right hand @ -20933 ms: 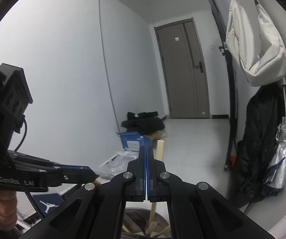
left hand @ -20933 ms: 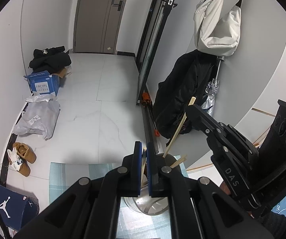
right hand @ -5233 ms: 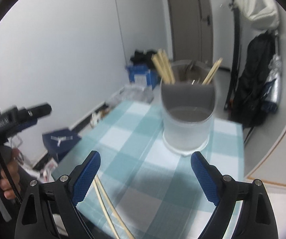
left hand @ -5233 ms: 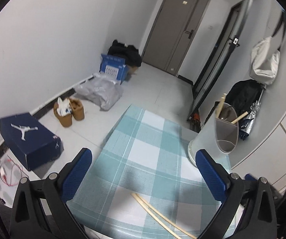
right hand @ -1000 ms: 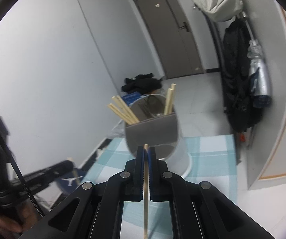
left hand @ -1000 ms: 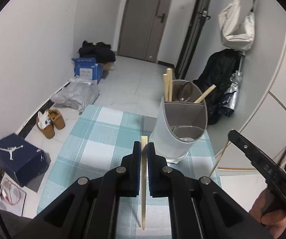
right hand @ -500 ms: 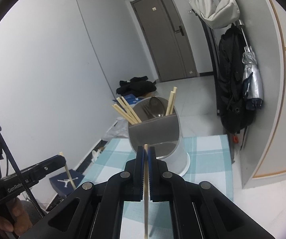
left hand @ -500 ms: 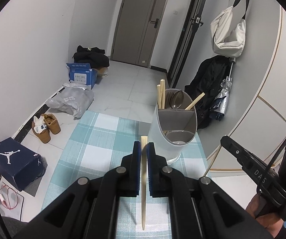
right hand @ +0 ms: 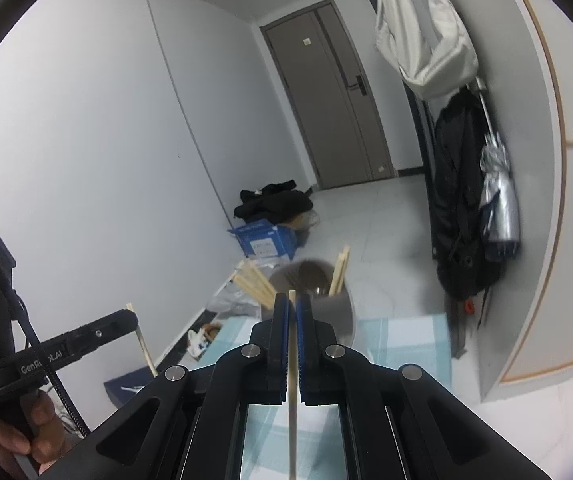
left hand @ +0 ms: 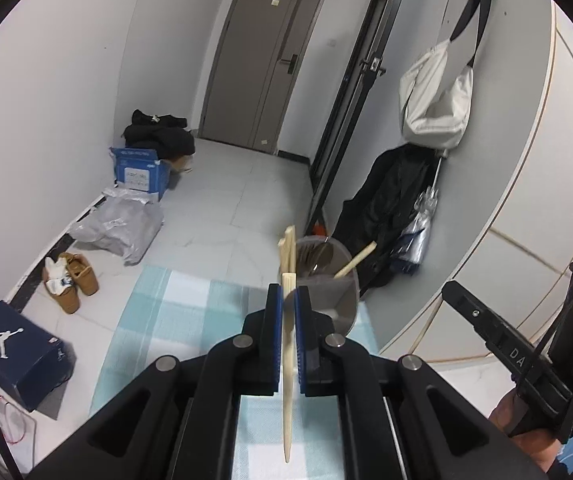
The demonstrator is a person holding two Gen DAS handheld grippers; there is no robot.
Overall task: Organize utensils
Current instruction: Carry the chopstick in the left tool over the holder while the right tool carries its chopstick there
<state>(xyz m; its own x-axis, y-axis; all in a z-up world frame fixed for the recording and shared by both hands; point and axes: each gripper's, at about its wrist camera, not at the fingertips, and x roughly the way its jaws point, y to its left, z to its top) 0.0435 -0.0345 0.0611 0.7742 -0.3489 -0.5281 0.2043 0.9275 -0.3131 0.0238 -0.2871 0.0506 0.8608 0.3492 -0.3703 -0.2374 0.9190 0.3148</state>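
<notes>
My left gripper is shut on a wooden chopstick that hangs down between the blue pads. My right gripper is shut on a second chopstick, also pointing downward. Ahead and below both stands the grey utensil holder on the checked tablecloth, with several chopsticks and a spoon inside. In the right wrist view the left gripper shows at the left with its chopstick. The left wrist view shows the right gripper at the right, its chopstick below it.
On the floor lie a navy shoe box, tan shoes, a grey plastic bag and a blue carton. A black coat and a white bag hang on the curved wall at right.
Both grippers have risen with their chopsticks. The holder now sits lower and smaller in both views, and more of the door and walls shows.
</notes>
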